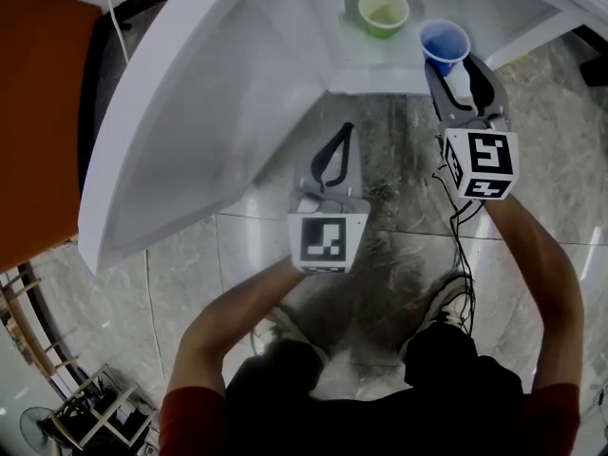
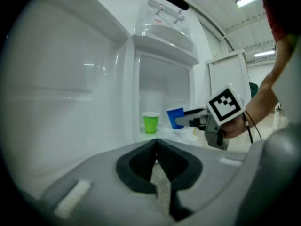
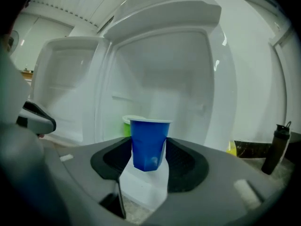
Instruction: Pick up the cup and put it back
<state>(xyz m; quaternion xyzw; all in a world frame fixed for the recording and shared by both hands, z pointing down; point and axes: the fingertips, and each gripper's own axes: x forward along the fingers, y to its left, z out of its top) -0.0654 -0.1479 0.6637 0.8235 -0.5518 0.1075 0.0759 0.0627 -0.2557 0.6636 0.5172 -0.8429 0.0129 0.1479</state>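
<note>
A blue paper cup (image 1: 444, 42) stands upright between the jaws of my right gripper (image 1: 454, 68), which is shut on it at the front edge of the white fridge shelf (image 1: 380, 60). Whether its base touches the shelf I cannot tell. In the right gripper view the blue cup (image 3: 149, 142) fills the gap between the fingers. A green cup (image 1: 383, 11) stands on the shelf just behind and to the left; its rim (image 3: 126, 120) shows behind the blue one. My left gripper (image 1: 343, 133) hangs lower, in front of the fridge, shut and empty.
The fridge door (image 1: 190, 122) swings open to the left. A black bottle (image 3: 275, 147) and a yellow thing (image 3: 232, 149) stand to the right of the fridge. An orange surface (image 1: 38, 112) lies far left. The person's feet stand on the tiled floor (image 1: 399, 150).
</note>
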